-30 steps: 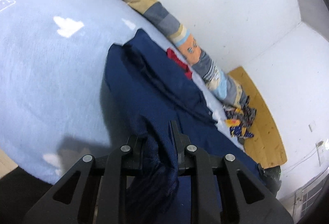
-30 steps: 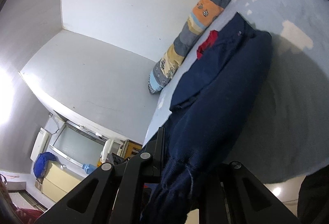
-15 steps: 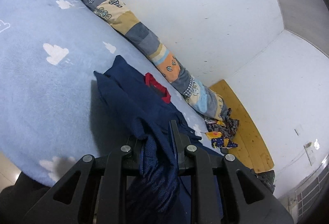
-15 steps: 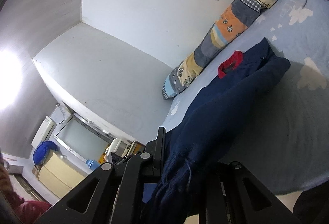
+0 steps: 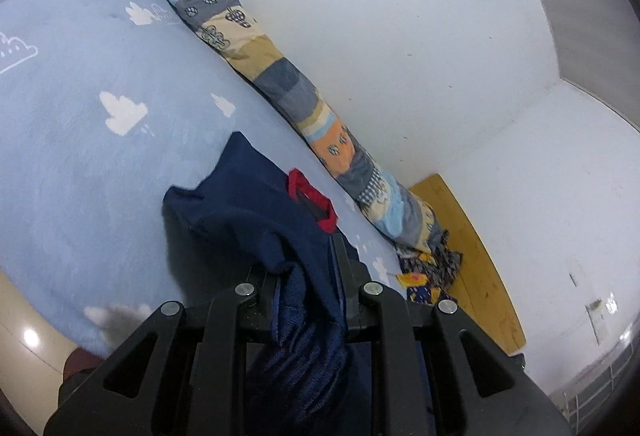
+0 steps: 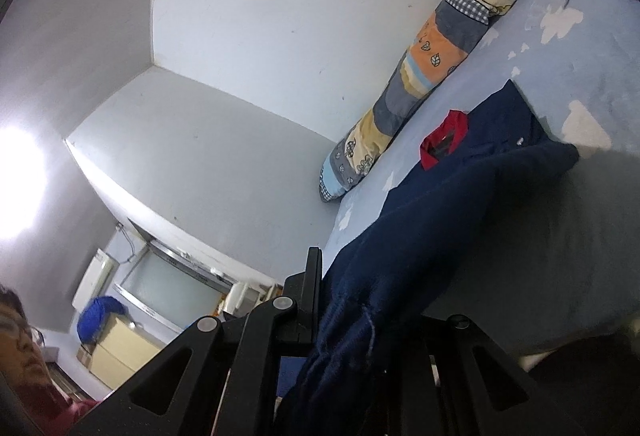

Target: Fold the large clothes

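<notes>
Folding looks to be in its early half: the navy sweater (image 5: 248, 212) lies partly on the blue cloud-print bedspread (image 5: 80, 140), its red-lined collar (image 5: 312, 198) toward the far edge of the bed, just short of the long patchwork bolster (image 5: 280, 84) that runs along the wall, while its near end is lifted off the bed and hangs from both tools. No finished fold shows; the body is rumpled and doubled on itself along one side, so by my reading the hem has yet to be carried over toward the collar and laid flat, with any side folds and smoothing left after that. The left gripper (image 5: 306, 276) is closed nearly tight on a bunched fold of ribbed knit, which fills the narrow gap between its fingers and spills down over the frame. The right gripper (image 6: 360, 300) likewise pinches a thick gather of the same sweater (image 6: 480, 172); only one finger is clearly seen, the other being buried under cloth, yet the fabric hanging taut from it points to a firm hold.
</notes>
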Demonstrator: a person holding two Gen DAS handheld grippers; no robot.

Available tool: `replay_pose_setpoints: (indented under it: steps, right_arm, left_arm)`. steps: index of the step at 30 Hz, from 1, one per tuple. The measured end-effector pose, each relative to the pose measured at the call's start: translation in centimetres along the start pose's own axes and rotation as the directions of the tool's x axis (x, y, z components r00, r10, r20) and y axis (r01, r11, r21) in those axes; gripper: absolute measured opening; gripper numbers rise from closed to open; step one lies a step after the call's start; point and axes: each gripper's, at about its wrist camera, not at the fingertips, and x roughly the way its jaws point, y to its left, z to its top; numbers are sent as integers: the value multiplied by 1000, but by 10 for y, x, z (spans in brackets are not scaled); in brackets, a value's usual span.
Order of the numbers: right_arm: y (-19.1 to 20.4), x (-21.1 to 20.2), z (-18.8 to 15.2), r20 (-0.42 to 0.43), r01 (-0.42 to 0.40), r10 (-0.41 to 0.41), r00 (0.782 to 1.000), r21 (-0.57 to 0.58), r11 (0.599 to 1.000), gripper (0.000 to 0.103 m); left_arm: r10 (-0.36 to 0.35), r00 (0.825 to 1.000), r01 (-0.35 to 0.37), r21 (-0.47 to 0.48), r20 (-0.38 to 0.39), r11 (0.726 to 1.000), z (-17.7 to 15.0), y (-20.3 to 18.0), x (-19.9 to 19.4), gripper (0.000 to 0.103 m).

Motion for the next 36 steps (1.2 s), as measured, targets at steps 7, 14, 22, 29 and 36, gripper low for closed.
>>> replay_pose_setpoints:
  steps: [7, 14, 22, 29, 36]
  right_arm:
    - [-2, 30, 44, 16, -16, 16, 1000, 19, 1000, 14]
    - [-21, 71, 105, 34, 22, -24, 999, 71, 997, 14]
    - [-100, 161, 199, 13, 132, -136, 991, 178, 975, 16]
    - [-227, 199, 242, 56, 265, -339, 939, 511, 818, 80]
    - [-212, 182, 236, 42, 306, -341, 939, 346, 887, 80]
  left_arm:
    - [37, 999, -37, -5, 15, 999, 37, -4, 34, 17]
    - [119, 992, -118, 35, -30, 992, 86, -11, 108, 17]
    - [241, 941, -254, -24, -238, 967, 152, 29, 273, 19]
    - [233, 876, -345, -211, -422, 915, 166, 94, 366, 37]
    - [206, 907, -267, -126, -366, 955, 171, 93, 341, 41]
